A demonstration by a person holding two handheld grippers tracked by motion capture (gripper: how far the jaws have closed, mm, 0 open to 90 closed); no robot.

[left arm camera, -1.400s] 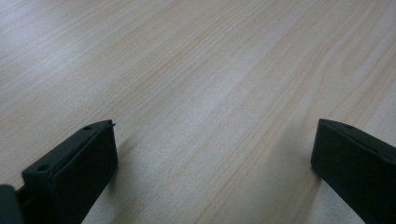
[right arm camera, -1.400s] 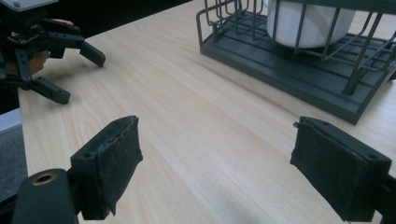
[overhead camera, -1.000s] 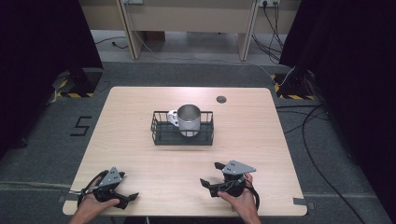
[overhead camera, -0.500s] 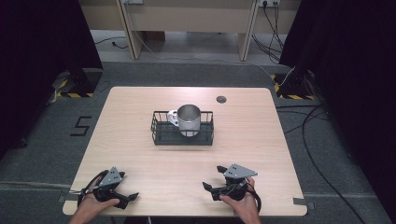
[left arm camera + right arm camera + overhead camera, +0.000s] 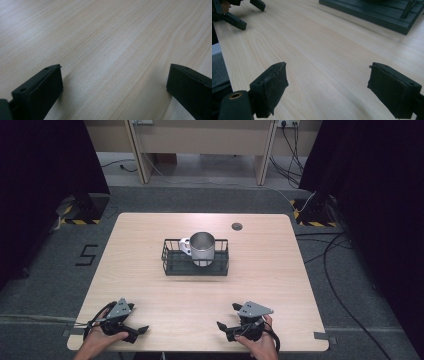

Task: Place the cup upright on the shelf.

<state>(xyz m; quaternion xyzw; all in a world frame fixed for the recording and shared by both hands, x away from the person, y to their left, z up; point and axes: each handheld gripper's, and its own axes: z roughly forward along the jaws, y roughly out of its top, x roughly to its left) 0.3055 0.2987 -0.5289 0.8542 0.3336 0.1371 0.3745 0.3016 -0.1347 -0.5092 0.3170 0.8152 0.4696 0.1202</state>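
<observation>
A black wire basket [image 5: 172, 262] stands at the middle of the wooden table [image 5: 280, 270]. A shiny metal mug [image 5: 202, 247] sits upright inside it, with a white piece [image 5: 185, 246] at its left side. My left gripper [image 5: 139, 332] rests near the front left corner, held by a hand, and my right gripper [image 5: 223, 330] rests near the front edge right of centre. In the left gripper view my left gripper [image 5: 115, 66] is open over bare wood. In the right gripper view my right gripper [image 5: 328, 64] is open too, with the basket's base [image 5: 374, 12] far ahead.
A small dark grommet [image 5: 236, 226] is set in the table's far side. The other hand's gripper [image 5: 242, 15] lies at the upper left of the right gripper view. Black curtains flank the table, and cables [image 5: 335, 245] run over the floor at the right.
My right gripper has drawn back a little toward the table's front edge. The left gripper, basket and mug have stayed put.
</observation>
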